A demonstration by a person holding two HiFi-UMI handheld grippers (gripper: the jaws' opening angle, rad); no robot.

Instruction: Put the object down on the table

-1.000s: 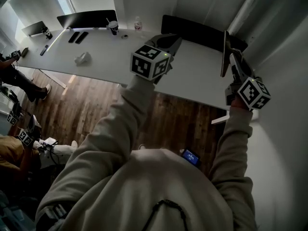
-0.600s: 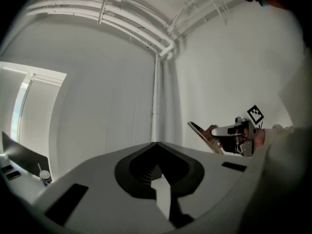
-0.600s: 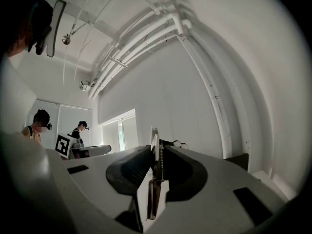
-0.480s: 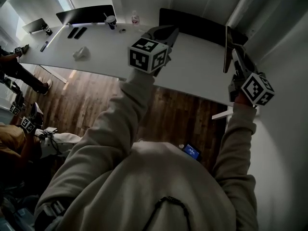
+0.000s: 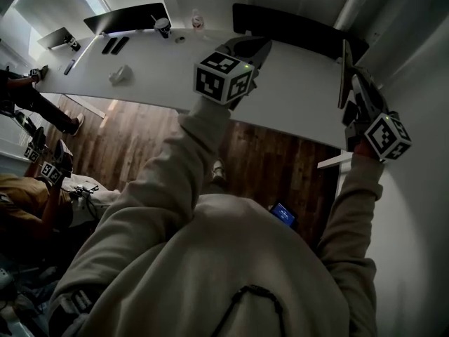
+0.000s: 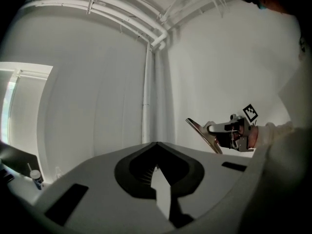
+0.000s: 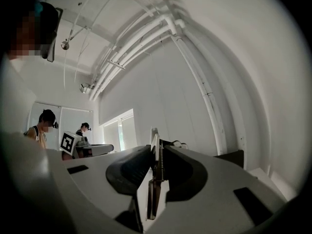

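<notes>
A thin flat dark panel (image 5: 344,72) stands on edge above the right end of the white table (image 5: 295,100), with my right gripper (image 5: 356,90) shut on its lower part. In the right gripper view the panel (image 7: 155,162) runs edge-on between the jaws. The left gripper view shows the panel (image 6: 202,133) tilted in the right gripper (image 6: 220,129). My left gripper (image 5: 251,48) hovers over the table's middle, shut and empty; its jaws meet at the tip (image 6: 156,144).
The table's far left carries a monitor (image 5: 126,18), a cup (image 5: 163,27), a bottle (image 5: 197,21) and a crumpled white item (image 5: 119,74). A long black screen (image 5: 295,30) lines the back edge. A wall stands close on the right. A seated person (image 5: 28,202) is at lower left.
My right gripper and the panel have drifted slightly to the right; the grip is unchanged. The left gripper stays raised over the table.
</notes>
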